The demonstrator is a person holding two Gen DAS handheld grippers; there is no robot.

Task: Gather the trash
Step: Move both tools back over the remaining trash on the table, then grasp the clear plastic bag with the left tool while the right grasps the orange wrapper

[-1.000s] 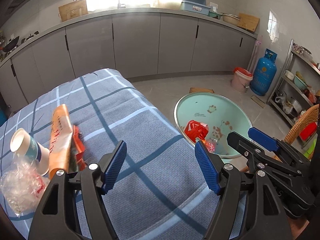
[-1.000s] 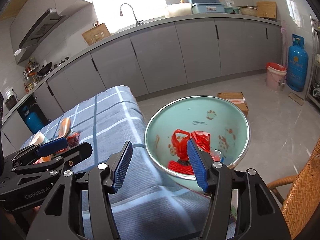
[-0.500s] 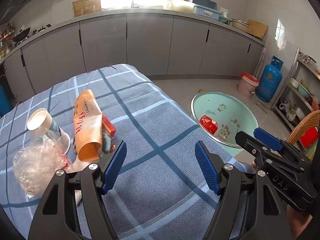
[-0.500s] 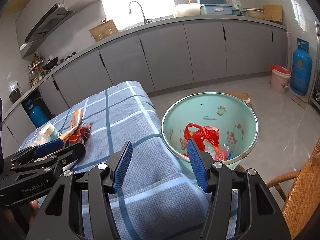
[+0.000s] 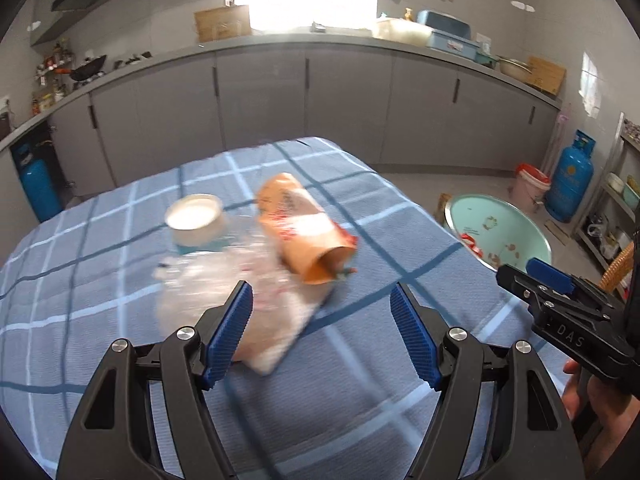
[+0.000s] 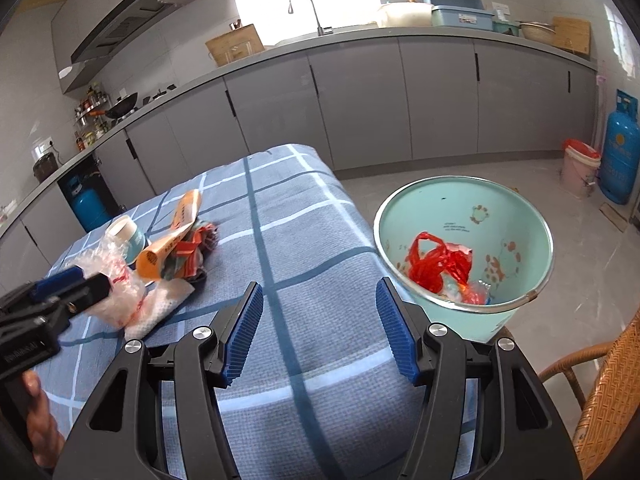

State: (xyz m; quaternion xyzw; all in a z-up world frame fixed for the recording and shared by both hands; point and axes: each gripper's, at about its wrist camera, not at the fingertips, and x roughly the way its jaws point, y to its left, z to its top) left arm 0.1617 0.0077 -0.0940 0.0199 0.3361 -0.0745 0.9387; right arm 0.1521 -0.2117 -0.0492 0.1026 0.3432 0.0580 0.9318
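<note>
Plainly wide apart, the jaws of the left gripper, nothing clamped between the blue pads; just ahead of them, near the left pad, a crumpled clear plastic bag over a white wrapper. Touching that heap from behind, an orange snack packet lying on its side, open mouth toward the camera. Beside it, a paper cup tipped over, white mouth showing. All of it blurred in the left wrist view.

Likewise parted, though less widely, the jaws of the right gripper, holding nothing, poised over bare blue checked cloth covering the desk. Off to their left, the same trash pile with a scrap of red wrapper tucked against the packet. Off to their right, just past the desk's edge, a mint-green bin on the floor, with a red plastic bag and other scraps already inside.

Farther out: grey cabinets under a counter, a tap, a blue gas cylinder, a pink bucket, a wicker chair at the right edge.
</note>
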